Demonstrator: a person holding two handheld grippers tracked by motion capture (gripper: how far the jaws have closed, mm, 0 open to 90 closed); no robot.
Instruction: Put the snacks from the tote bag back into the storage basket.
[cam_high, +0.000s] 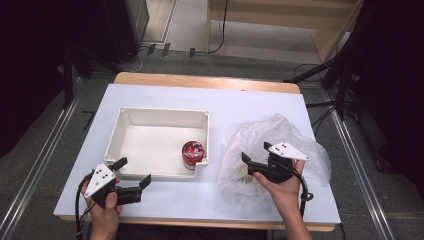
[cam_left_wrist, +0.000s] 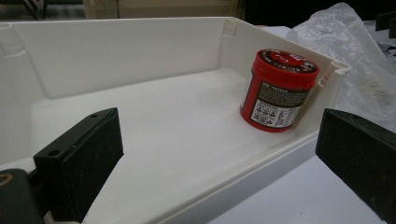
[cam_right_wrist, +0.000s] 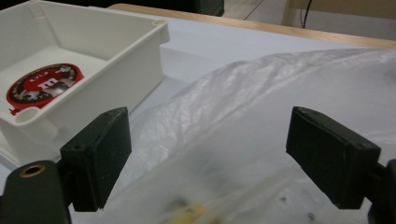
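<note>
Claw, right (cam_high: 255, 154) — jaws apart, poised over the clear plastic bag (cam_high: 300, 145) on the bench (cam_high: 260, 102), nothing gripped. Claw, left (cam_high: 133, 171) — jaws apart, empty, just outside the near wall of the white bin (cam_high: 165, 112). Red-lidded jar (cam_high: 193, 155) — upright in the bin's near right corner. Yellowish item inside the bag, blurred. Handling note: we judge the next grasp best made by lowering the right claw squarely onto the contents — pinching item, not loose film alone
</note>
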